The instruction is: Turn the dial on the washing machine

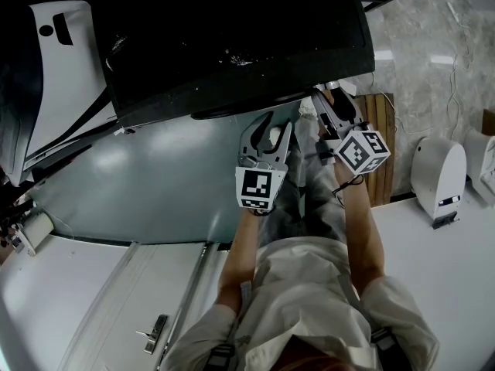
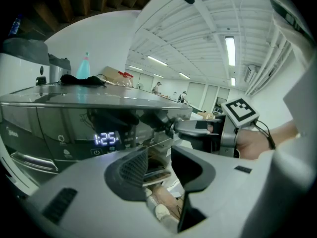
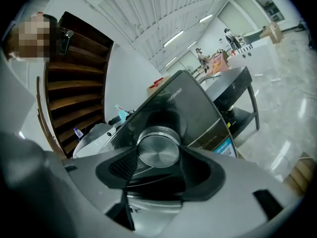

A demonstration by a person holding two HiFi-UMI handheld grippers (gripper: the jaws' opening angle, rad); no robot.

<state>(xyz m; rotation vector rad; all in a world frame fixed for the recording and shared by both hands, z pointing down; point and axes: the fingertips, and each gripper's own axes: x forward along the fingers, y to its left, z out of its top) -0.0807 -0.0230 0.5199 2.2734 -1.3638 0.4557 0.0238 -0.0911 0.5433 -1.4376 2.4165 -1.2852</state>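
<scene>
Closest to me, the left gripper (image 2: pixel 159 166) had its two fingers spread apart with nothing between them. I think it waited there, free and low, because one gripper is enough for this job. A little ahead of it, at about one o'clock in the head view, was the right gripper (image 3: pixel 157 157). Its fingers were squeezed on the dial (image 3: pixel 158 148), one pad on each side of the round silver knob. A grip from both sides like that lets the knob turn without slipping. The dial sat at twelve o'clock, straight in front of that gripper, on the dark front panel of the washing machine (image 3: pixel 195 108), near its right end. The machine looked tipped over in the right gripper view, so I think the gripper was rolled to one side, the way a twist needs. From the left gripper, the lit numbers (image 2: pixel 106 138) glowed at about ten o'clock, so the machine was switched on. Farther back, on top of the machine, stood a blue bottle (image 2: pixel 85 67) and a black cloth (image 2: pixel 81 80), well away from the knob.
</scene>
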